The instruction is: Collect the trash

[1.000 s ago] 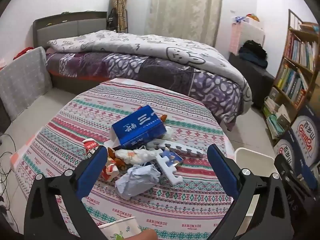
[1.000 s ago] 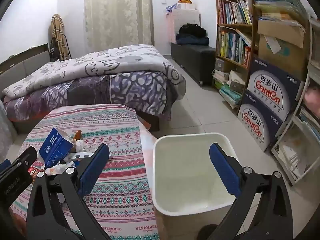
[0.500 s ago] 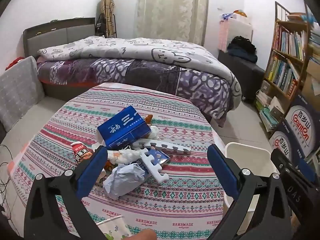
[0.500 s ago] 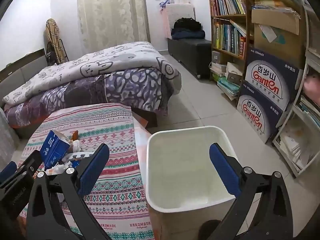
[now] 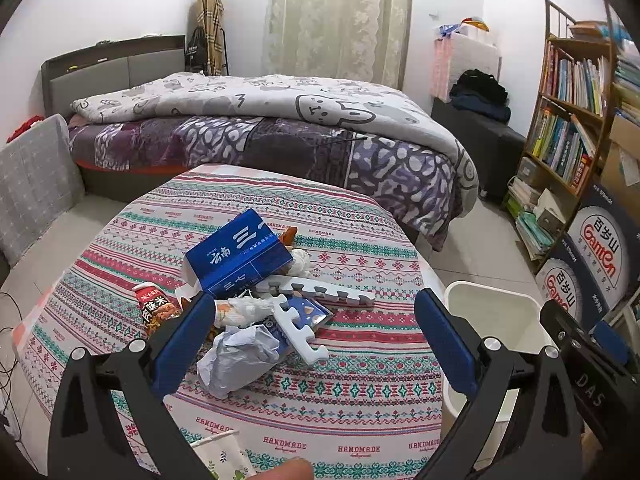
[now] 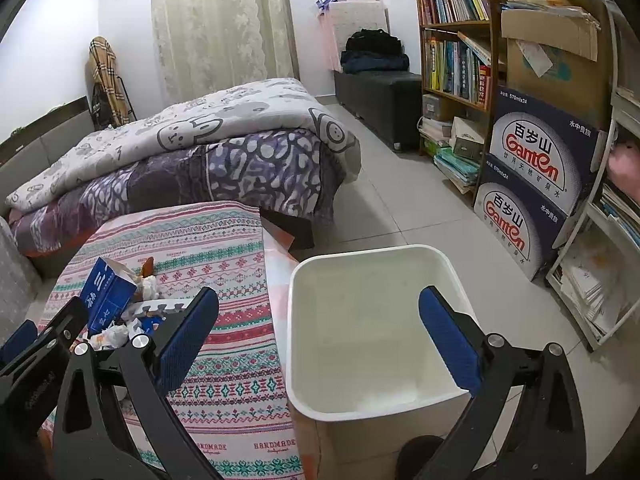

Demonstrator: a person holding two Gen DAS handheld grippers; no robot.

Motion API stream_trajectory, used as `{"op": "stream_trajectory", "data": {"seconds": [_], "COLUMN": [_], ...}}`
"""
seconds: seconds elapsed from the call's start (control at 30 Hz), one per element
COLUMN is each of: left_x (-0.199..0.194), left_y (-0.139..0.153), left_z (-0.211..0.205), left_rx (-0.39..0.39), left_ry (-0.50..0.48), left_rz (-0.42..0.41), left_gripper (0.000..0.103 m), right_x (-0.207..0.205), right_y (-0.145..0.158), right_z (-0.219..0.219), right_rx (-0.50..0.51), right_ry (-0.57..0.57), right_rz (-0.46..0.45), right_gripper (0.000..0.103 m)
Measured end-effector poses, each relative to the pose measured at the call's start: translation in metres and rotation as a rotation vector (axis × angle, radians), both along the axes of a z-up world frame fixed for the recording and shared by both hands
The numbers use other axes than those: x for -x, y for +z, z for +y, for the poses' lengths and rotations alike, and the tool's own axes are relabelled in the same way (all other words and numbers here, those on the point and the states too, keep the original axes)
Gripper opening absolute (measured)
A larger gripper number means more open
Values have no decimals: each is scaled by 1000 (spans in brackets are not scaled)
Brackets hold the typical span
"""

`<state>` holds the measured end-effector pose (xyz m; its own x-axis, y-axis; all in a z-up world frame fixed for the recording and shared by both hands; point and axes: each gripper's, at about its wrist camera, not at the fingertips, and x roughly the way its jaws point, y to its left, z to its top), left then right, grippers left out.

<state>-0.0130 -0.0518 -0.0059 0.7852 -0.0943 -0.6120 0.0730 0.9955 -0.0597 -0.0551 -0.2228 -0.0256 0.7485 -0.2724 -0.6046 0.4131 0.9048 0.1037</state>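
A heap of trash lies on the patterned round table (image 5: 360, 392): a blue carton (image 5: 240, 256), a crumpled grey paper wad (image 5: 240, 354), white foam puzzle strips (image 5: 320, 290), a red snack packet (image 5: 154, 306) and a paper cup (image 5: 220, 456) at the near edge. My left gripper (image 5: 316, 340) hovers open just short of the heap, nothing between its fingers. My right gripper (image 6: 320, 348) hangs open over the white bin (image 6: 376, 276), which stands on the floor right of the table and looks bare inside. The blue carton (image 6: 106, 292) also shows in the right wrist view.
A bed (image 5: 280, 128) with a grey quilt stands behind the table. A bookshelf (image 6: 452, 48) and stacked water cartons (image 6: 532, 184) line the right wall. A dark bench (image 6: 380, 92) with bags sits at the back. Tiled floor (image 6: 400, 208) lies between bed and shelf.
Both views have swung slightly; the trash heap sits further left in the left wrist view and the bin has come closer under the right gripper. Both grippers stay open.
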Motion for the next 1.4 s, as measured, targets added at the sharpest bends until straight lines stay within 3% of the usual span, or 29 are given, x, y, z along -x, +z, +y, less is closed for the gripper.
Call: {"op": "stream_trajectory", "data": {"seconds": [1.4], "left_x": [-3], "left_y": [-9], "left_z": [-1], "left_rx": [-6], "left_ry": [5], "left_rz": [8], "left_gripper": [97], "right_x": [0], "right_y": [-3], "right_z": [-3], "right_rx": [-11], "right_ry": [-1], "right_rz": [2], "right_gripper": [96]}}
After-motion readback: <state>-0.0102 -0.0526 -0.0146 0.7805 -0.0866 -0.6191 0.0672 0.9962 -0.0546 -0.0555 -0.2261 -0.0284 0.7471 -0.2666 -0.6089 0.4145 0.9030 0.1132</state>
